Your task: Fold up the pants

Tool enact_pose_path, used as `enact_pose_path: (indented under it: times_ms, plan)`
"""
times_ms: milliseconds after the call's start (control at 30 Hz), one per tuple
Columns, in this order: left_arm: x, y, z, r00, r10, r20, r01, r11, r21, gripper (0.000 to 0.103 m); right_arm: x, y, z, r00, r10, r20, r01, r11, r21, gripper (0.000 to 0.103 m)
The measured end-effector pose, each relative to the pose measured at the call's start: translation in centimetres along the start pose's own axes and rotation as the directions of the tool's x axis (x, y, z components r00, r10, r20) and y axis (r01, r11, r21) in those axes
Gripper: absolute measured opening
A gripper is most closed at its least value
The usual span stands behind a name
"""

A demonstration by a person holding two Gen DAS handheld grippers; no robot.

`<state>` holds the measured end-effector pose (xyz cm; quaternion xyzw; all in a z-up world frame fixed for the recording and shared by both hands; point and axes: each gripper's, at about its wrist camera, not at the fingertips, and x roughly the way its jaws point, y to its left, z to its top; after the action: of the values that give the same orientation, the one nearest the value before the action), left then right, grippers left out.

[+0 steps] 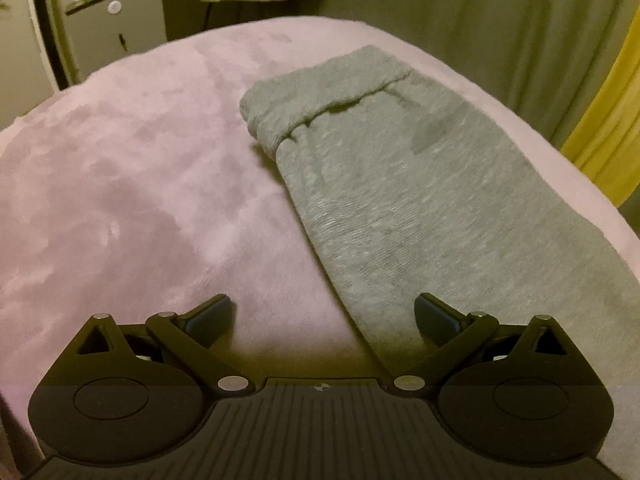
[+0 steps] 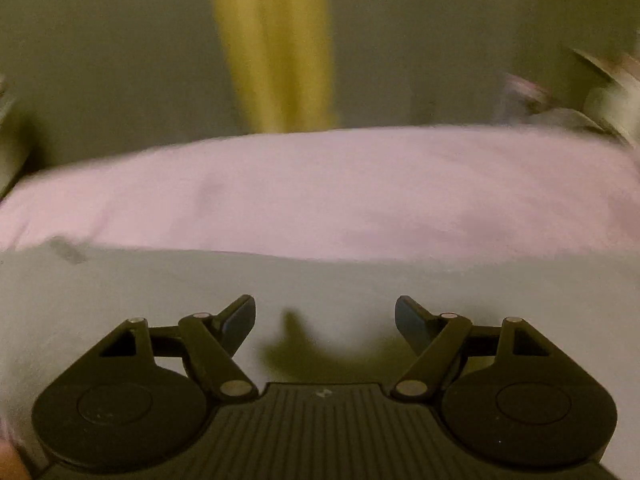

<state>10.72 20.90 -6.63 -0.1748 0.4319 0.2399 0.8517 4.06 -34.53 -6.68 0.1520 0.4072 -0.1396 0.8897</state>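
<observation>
Left gripper (image 1: 322, 314): jaws stood wide apart with nothing between them, poised above the pink blanket (image 1: 132, 184). Its right fingertip (image 1: 434, 314) overlapped the near edge of the grey pants (image 1: 400, 200), though contact could not be judged. From there the pants, already folded into a long strip, ran away up and to the right, ending in a gathered waistband (image 1: 320, 92) near the blanket's far edge.

Right gripper (image 2: 325, 318): jaws likewise stood open and empty, over the grey pants (image 2: 320, 280), which filled the near field; the view was blurred. Beyond lay the pink blanket (image 2: 320, 188), then a yellow curtain (image 2: 276, 48).
</observation>
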Motion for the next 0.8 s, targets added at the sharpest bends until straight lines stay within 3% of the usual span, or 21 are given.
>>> enact_pose_path:
  times_ms: [67,167,267,500,600,633,700,800]
  plan:
    - [-0.9,-0.8,0.0,1.000,-0.020,0.013,0.020,1.000,0.016,0.102,-2.8,-5.5,-1.9,0.996,-0.089,0.028,0.085,0.989,0.121,0.091]
    - [-2.6,-3.1,-0.4,0.998,-0.046,0.036,0.044,0.997,0.070,0.102,-5.6,-12.0,-4.8,0.986,-0.167,-0.004,0.161,0.941,0.297,0.092]
    - [-4.3,-5.8,-1.0,0.996,-0.079,0.051,0.072,0.989,0.132,0.102,-7.7,-16.4,-7.7,0.970,-0.244,-0.008,0.229,0.898,0.376,0.092]
    - [-6.2,-11.9,-3.7,0.977,-0.212,-0.023,0.212,0.954,0.214,0.102,-7.3,-20.2,-11.0,0.979,-0.192,-0.070,0.202,0.857,0.473,0.092]
    - [-6.6,-16.6,-4.6,0.937,-0.335,-0.103,0.350,0.879,0.323,0.102,-6.3,-21.4,-11.6,0.982,-0.163,-0.093,0.188,0.853,0.487,0.092]
    - [-6.6,-18.1,-4.9,0.932,-0.346,-0.113,0.362,0.855,0.372,0.102,-6.2,-21.3,-11.9,0.984,-0.156,-0.091,0.181,0.854,0.488,0.092]
    - [-6.2,-21.9,-6.0,0.936,-0.334,-0.109,0.342,0.794,0.502,0.102,-6.4,-21.0,-12.5,0.985,-0.157,-0.072,0.172,0.864,0.473,0.092]
    - [-4.3,-27.2,-7.8,0.963,-0.262,-0.065,0.238,0.712,0.661,0.102,-7.0,-20.6,-13.1,0.986,-0.156,-0.054,0.163,0.872,0.461,0.092]
